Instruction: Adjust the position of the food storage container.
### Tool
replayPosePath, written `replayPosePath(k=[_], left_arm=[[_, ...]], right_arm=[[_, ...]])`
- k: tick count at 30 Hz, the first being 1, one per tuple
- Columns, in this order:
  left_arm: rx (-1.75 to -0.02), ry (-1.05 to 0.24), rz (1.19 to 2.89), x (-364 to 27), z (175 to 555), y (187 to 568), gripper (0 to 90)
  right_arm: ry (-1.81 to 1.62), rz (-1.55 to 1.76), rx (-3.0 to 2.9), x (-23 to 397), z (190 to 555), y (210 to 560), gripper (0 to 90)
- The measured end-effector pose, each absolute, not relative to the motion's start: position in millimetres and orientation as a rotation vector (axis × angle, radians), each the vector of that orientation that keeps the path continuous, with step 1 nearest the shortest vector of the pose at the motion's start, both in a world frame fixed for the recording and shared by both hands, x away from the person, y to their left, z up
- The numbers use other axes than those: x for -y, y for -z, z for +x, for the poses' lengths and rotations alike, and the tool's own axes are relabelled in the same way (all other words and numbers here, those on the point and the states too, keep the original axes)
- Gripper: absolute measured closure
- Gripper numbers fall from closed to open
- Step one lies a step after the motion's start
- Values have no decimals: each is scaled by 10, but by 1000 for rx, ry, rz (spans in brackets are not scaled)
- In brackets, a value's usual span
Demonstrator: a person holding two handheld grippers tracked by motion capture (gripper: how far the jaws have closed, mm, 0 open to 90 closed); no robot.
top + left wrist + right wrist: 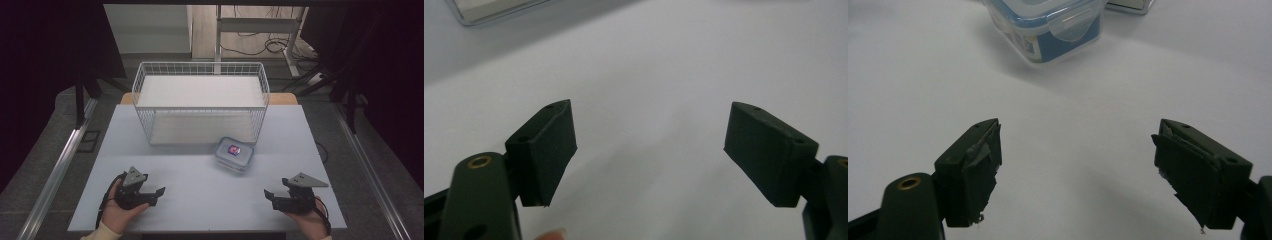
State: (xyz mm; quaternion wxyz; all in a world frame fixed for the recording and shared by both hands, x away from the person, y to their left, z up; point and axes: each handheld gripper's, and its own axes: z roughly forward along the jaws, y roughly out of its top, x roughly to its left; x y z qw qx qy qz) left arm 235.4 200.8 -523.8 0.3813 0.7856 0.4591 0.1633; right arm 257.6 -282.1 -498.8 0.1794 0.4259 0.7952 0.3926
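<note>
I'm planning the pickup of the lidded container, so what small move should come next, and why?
Probably ease the right gripper forward toward the lidded container. Its jaws stand open with nothing between them, and in the right gripper view the container lies straight ahead on the table, apart from the pads. It sits just in front of the wire basket, nearer the right hand's side.

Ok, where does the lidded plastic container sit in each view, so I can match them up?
High view: the container sits right of centre on the table, just in front of the wire basket.
Left gripper view: I can't make it out; a pale edge at the top left may be the basket's base.
Right gripper view: top centre, beyond the open right tool.
Shared landmark: the white table.
</note>
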Motion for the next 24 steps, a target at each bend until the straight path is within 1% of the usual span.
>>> replayPosePath(k=[9, 11, 14, 24], left_arm=[[-1174, -417, 2003, -2011, 2351, 5233, 200], [-1169, -415, 2005, -2009, 2343, 5227, 200], [-1168, -408, 2002, -2005, 2349, 5228, 200], [-1147, -396, 1989, -2033, 2339, 5207, 201]], right_arm=[[-1103, 1209, -2263, 2815, 2582, 4991, 195], [-1105, 1210, -2272, 2812, 2575, 4975, 226], [-1109, 1209, -2288, 2800, 2585, 4949, 243], [-1114, 1230, -2336, 2689, 2683, 4829, 267]])
